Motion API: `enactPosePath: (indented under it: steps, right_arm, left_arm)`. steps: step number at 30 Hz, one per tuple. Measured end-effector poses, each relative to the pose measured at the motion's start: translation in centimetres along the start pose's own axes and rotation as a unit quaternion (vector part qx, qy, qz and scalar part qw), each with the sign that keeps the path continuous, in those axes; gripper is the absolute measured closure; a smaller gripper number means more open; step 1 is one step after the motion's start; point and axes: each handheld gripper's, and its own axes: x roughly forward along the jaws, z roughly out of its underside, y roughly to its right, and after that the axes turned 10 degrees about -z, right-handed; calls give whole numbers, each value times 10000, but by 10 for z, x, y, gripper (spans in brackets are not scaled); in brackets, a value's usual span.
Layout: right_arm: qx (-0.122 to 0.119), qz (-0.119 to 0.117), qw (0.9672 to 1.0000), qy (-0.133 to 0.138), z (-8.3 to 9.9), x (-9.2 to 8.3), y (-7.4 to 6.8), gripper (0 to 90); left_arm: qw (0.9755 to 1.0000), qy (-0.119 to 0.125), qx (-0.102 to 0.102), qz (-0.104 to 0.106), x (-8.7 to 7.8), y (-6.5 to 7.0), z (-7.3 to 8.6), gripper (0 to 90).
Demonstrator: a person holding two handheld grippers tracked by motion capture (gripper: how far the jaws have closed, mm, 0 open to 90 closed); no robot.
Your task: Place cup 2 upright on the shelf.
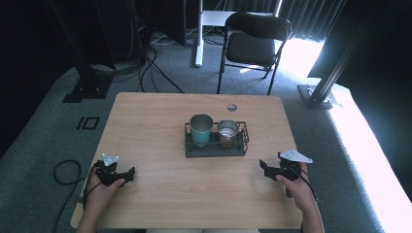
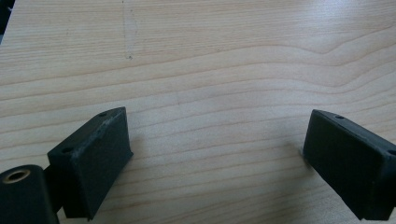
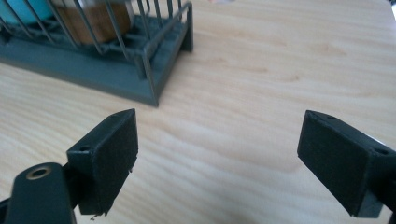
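Observation:
A dark wire rack stands at the middle of the wooden table. In it are a teal cup on the left and a smaller brown cup with a metal rim on the right. My left gripper rests low over the table's near left, open, with bare wood between its jaws. My right gripper sits at the near right, open and empty. In the right gripper view the rack's corner lies just ahead to the left, with the brown cup behind its wires.
A black folding chair stands beyond the table's far edge. A round grommet hole is near the table's far edge. Cables lie on the grey carpet at left. Black frame posts rise at both far sides.

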Motion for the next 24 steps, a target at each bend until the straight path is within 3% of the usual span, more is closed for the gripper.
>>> enactPosePath:
  steps: [8,24]
  right_arm:
    - [158,88,9996,-216,17,-6,1,120]
    - [374,593,9958,-597,43,-12,5,118]
  left_arm:
    - [10000,-1,0,0,0,0,0,81]
    - [10000,0,0,-1,0,0,0,81]
